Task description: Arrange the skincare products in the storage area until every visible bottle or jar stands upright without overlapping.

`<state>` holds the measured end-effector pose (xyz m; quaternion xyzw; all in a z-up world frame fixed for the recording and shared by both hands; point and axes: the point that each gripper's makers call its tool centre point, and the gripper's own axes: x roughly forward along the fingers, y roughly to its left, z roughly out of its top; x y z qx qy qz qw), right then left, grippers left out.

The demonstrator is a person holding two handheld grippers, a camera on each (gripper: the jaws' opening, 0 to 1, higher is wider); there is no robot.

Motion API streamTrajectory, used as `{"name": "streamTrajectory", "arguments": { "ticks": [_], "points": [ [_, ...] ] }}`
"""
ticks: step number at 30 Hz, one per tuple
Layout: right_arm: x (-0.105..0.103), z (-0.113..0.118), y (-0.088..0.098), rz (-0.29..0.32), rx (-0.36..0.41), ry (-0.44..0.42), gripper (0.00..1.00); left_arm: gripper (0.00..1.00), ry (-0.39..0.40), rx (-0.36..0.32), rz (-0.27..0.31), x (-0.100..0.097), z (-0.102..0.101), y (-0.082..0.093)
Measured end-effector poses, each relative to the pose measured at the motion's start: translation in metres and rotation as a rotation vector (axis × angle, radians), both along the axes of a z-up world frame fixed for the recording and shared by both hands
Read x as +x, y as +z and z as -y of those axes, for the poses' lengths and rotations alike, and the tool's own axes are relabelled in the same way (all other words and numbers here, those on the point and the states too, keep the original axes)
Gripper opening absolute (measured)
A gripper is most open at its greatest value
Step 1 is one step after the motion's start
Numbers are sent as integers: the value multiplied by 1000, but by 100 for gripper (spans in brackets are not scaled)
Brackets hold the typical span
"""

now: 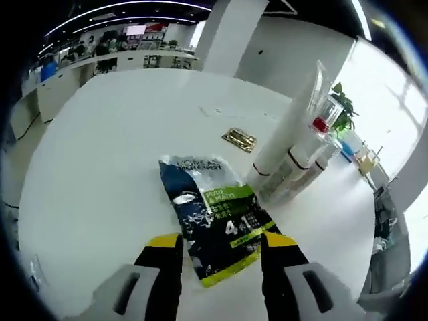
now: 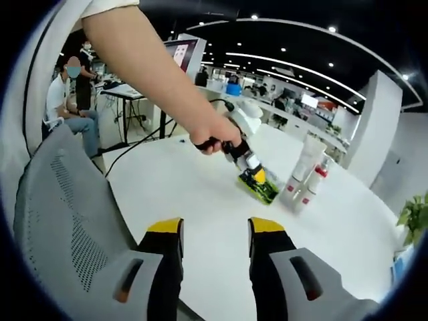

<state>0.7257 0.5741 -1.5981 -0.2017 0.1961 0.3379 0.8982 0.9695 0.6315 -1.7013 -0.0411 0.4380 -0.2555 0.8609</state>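
Sachet (image 1: 217, 217) lying flat between spread left fingers (image 1: 164, 257), right fingers (image 2: 164, 244) spread

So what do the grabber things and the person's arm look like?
Each gripper, left and right, has two black fingers with yellow tips on grey bases. The person's arm wears a short white sleeve, and a black cable trails behind the hand.
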Motion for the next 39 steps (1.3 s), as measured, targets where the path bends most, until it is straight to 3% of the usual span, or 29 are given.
{"name": "streamTrajectory", "arguments": {
  "ticks": [9, 14, 30, 39],
  "points": [
    [0, -1, 0, -4, 2, 4, 34, 53, -7, 22, -2, 7, -4, -3],
    [0, -1, 0, -3, 0, 5, 34, 54, -14, 25, -32, 8, -1, -10],
    [0, 1, -2, -5, -14, 2, 33, 55, -63, 19, -23, 18, 9, -12],
    [-1, 0, -3, -8, -21, 8, 33, 57, -107, 58, -18, 20, 10, -13]
  ]
}}
